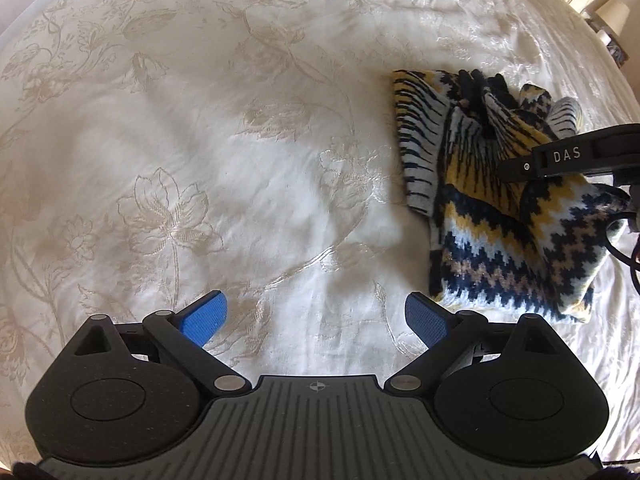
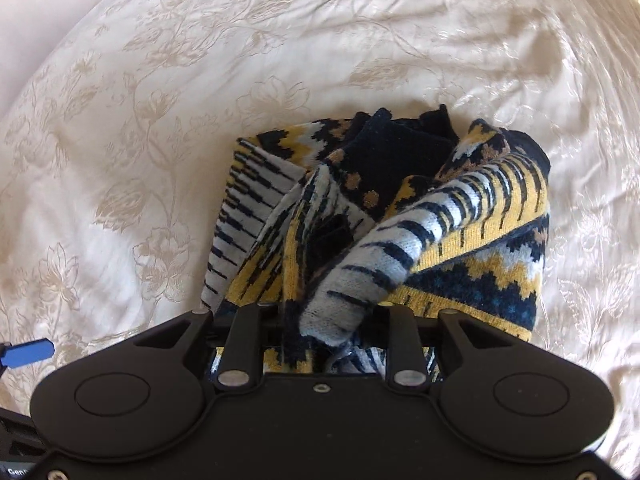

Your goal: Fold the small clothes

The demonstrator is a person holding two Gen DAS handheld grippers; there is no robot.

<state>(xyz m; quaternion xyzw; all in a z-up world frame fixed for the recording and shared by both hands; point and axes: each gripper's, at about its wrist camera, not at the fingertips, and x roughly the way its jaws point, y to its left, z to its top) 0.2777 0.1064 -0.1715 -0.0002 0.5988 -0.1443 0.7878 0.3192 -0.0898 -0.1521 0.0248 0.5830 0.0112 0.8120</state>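
Observation:
A small knitted sweater [image 1: 504, 208] in navy, yellow and white lies bunched on the cream bedspread at the right of the left wrist view. My left gripper [image 1: 316, 322] is open and empty, hovering over bare bedspread to the sweater's left. My right gripper [image 2: 328, 320] is shut on a fold of the sweater [image 2: 400, 216]; the cloth drapes over it and hides the fingertips. Its black body [image 1: 560, 156] reaches over the sweater from the right in the left wrist view.
The cream floral bedspread [image 1: 200, 140] covers the whole surface. A lamp and furniture [image 1: 604, 12] stand beyond the bed at the far right. A blue fingertip of my left gripper [image 2: 30, 352] shows at the right wrist view's left edge.

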